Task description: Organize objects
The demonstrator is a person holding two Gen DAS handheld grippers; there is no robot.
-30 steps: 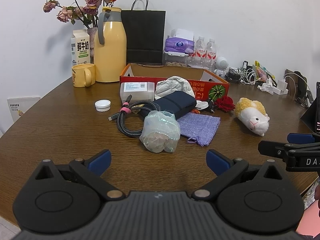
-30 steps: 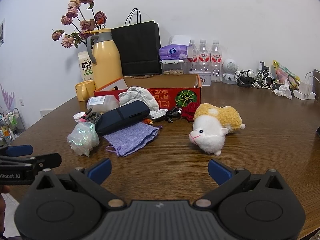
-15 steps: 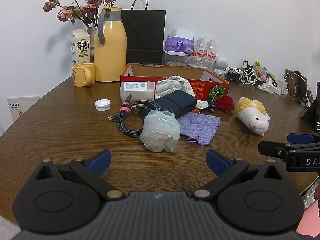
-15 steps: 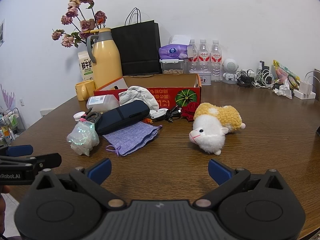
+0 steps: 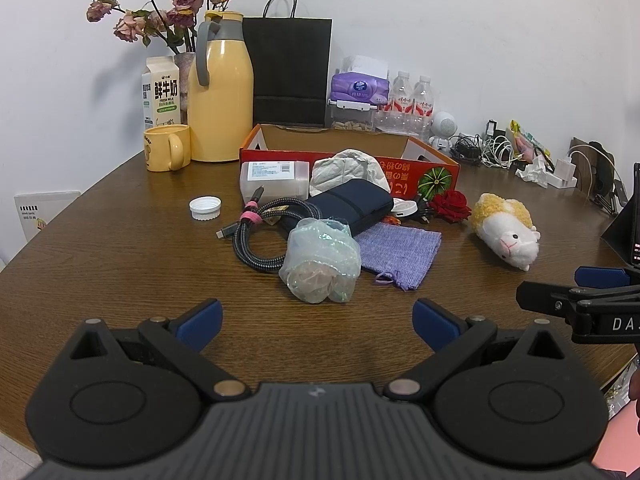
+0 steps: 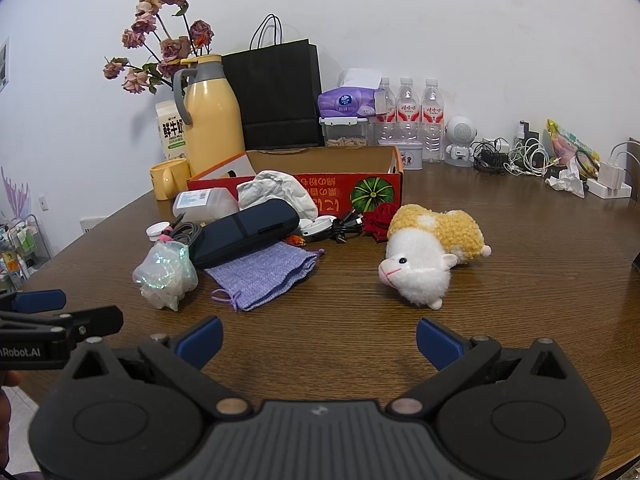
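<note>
Brown tabletop [image 5: 100,248] is carrying clutter before a red box [image 5: 432,176]; left gripper [image 5: 316,316] and right gripper [image 6: 319,334] are hovering with jaws wide, holding nothing, plush sheep [image 6: 428,256] lying nearby

Brown wooden table [image 5: 100,264], white wall [image 5: 460,20]

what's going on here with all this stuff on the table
A person holds a claw in each hand over a cluttered wooden table. The left claw and right claw are both open and hold nothing. The plastic-wrapped bundle, purple pouch and plush toy lie outside the red cardboard box.
</note>
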